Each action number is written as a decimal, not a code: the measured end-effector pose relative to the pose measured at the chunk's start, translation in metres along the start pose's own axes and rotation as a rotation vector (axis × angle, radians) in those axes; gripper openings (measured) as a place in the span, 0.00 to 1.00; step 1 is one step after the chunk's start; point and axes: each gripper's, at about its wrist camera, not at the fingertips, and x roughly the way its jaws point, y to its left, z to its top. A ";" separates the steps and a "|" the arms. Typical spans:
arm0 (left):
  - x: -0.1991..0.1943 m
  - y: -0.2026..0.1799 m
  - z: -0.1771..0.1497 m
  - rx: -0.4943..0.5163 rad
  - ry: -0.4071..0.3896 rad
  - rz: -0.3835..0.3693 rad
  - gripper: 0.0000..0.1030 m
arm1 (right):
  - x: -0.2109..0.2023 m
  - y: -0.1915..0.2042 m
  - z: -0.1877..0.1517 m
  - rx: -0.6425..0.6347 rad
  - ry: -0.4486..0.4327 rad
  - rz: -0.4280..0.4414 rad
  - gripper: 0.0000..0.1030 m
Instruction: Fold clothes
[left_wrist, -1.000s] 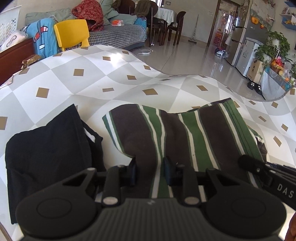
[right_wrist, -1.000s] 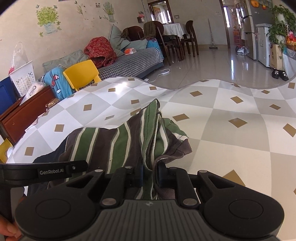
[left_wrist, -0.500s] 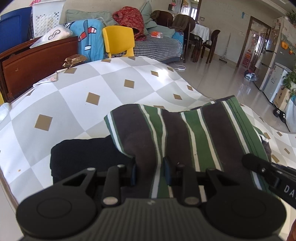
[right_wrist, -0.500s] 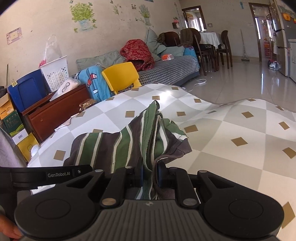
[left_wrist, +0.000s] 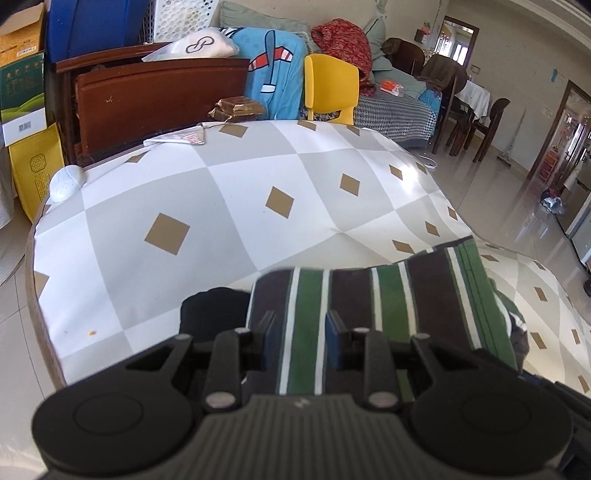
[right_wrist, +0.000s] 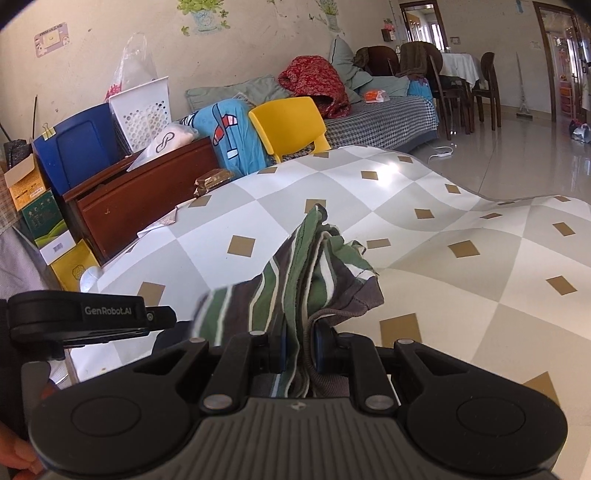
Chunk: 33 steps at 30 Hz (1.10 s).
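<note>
The green, brown and white striped cotton garment (left_wrist: 384, 314) has been carried across the grey-and-white diamond-patterned tabletop (left_wrist: 221, 206) toward its corner at ten o'clock, so it now hangs above the black folded cloth (left_wrist: 210, 310), hiding most of it. Both the left gripper (left_wrist: 301, 334) and the right gripper (right_wrist: 298, 345) stay nearly closed, each pinching a striped edge; probably it is being stacked.
</note>
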 end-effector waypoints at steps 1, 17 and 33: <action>0.002 0.002 0.000 -0.001 0.001 0.009 0.25 | 0.005 0.003 -0.001 -0.002 0.004 -0.005 0.15; 0.055 0.050 -0.014 -0.170 0.135 0.010 0.29 | 0.021 -0.010 -0.018 0.021 0.058 -0.074 0.17; 0.096 0.051 -0.023 -0.208 0.191 -0.043 0.42 | 0.026 -0.021 -0.022 0.036 0.084 -0.081 0.19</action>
